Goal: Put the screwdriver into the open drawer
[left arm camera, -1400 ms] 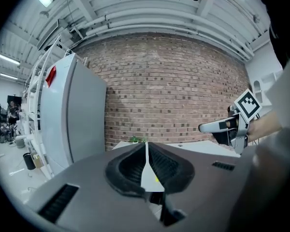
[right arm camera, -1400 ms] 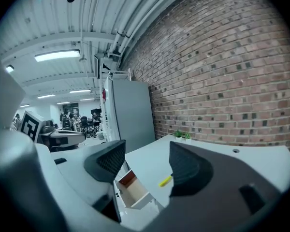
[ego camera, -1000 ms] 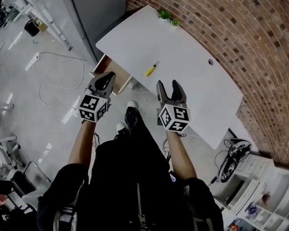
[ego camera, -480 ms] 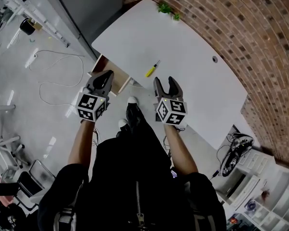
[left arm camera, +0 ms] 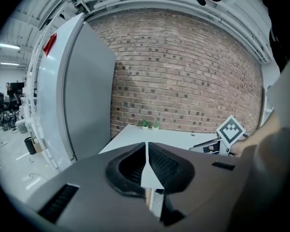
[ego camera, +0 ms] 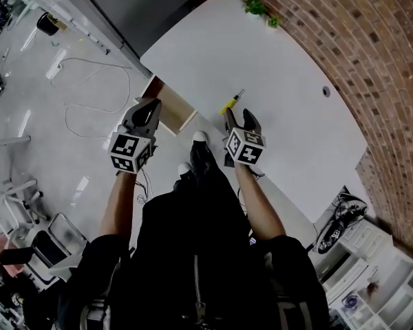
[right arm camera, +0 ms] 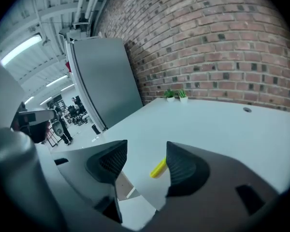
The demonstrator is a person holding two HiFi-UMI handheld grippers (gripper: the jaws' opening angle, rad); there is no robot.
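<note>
A screwdriver (ego camera: 230,103) with a yellow handle lies on the white table (ego camera: 289,122) close to its near edge. My right gripper (ego camera: 239,117) is open just short of it, above the table edge. In the right gripper view the yellow handle (right arm camera: 158,168) shows ahead between the open jaws of that gripper (right arm camera: 146,151), and nothing is held. The open wooden drawer (ego camera: 171,111) juts out under the table's left corner. My left gripper (ego camera: 150,106) hovers over the drawer's near side. Its jaws meet at the tips in the left gripper view (left arm camera: 146,146) and hold nothing.
Two small green plants (ego camera: 259,9) stand at the table's far corner, and a cable hole (ego camera: 325,91) sits near the brick wall. A tall grey cabinet (left arm camera: 84,95) stands left of the table. Cables (ego camera: 89,91) lie on the floor. The person's shoes (ego camera: 198,137) stand below the table edge.
My right gripper has dropped and moved forward, from well short of the screwdriver to just behind its handle. The left gripper has shifted slightly toward the drawer.
</note>
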